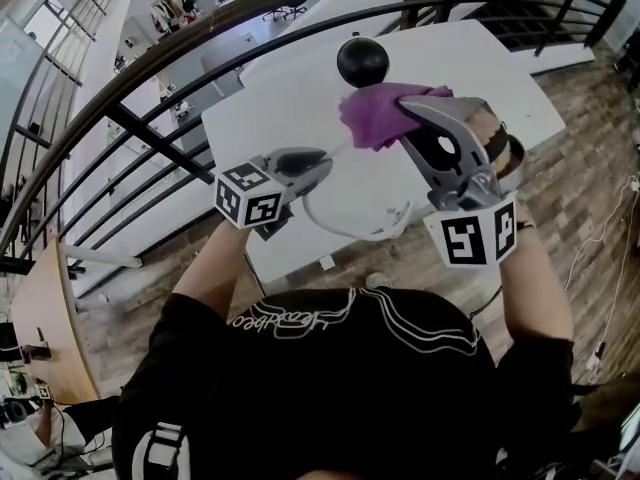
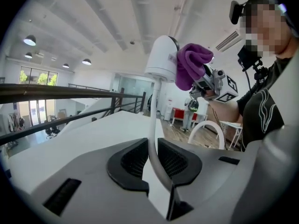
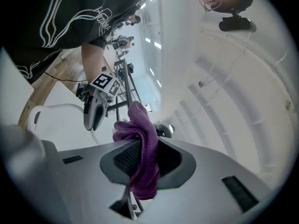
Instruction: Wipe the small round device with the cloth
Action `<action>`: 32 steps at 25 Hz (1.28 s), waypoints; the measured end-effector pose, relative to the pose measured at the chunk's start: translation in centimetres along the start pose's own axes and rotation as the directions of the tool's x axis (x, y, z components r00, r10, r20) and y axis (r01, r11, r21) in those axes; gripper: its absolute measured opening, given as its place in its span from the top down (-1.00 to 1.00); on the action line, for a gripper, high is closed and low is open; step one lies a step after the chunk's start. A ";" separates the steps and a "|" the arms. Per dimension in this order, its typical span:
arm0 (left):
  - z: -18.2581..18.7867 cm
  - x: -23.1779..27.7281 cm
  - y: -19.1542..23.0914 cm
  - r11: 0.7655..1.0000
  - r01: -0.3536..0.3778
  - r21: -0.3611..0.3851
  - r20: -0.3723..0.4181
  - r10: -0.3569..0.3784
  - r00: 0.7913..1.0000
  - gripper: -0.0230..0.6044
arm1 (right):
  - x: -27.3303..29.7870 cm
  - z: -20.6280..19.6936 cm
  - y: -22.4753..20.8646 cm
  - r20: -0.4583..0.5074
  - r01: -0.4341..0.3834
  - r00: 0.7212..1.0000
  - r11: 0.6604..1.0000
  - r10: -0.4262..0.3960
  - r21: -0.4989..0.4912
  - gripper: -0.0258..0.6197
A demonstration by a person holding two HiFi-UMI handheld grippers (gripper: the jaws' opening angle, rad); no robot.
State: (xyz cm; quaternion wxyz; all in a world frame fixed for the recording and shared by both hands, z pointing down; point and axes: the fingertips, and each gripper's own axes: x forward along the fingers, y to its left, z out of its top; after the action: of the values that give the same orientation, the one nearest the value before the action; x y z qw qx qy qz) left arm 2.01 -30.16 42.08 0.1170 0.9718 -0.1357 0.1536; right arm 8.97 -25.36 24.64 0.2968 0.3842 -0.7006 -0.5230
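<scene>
The small round device (image 1: pixel 362 61) has a black face in the head view and a white shell (image 2: pixel 161 57) in the left gripper view. It is held up in the air over the table. Its thin white cable (image 2: pixel 153 120) runs down between the pads of my left gripper (image 1: pixel 325 158) (image 2: pixel 155 160), which is shut on it. My right gripper (image 1: pixel 420 108) (image 3: pixel 142 160) is shut on a purple cloth (image 1: pixel 380 113) (image 3: pixel 145 148). The cloth (image 2: pixel 191 64) presses against the device's right side. In the right gripper view only a dark sliver of the device (image 3: pixel 163 130) shows behind the cloth.
A white table (image 1: pixel 300 98) lies below the grippers, with a black metal railing (image 1: pixel 150 68) curving along its far side. The slack cable (image 1: pixel 350 230) hangs in a loop between my hands. Wooden floor (image 1: pixel 590 118) lies to the right.
</scene>
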 end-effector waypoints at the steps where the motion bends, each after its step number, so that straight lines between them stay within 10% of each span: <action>1: 0.2 0.0 0.2 1.000 -0.003 0.002 0.003 0.003 1.000 0.69 | 0.2 -0.2 -0.1 0.018 -0.006 1.000 1.000 0.006 0.002 0.70; 32: -0.1 1.1 0.6 0.959 -0.272 0.085 -0.001 0.273 0.962 0.73 | 0.7 -4.1 7.7 0.353 -0.291 0.904 0.952 0.240 0.099 0.70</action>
State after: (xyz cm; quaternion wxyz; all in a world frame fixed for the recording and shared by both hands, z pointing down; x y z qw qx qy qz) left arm 2.82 -30.98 42.69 0.0548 0.9469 -0.2608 0.1798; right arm 10.16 -26.83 33.18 0.2114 0.2110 -0.8238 -0.4818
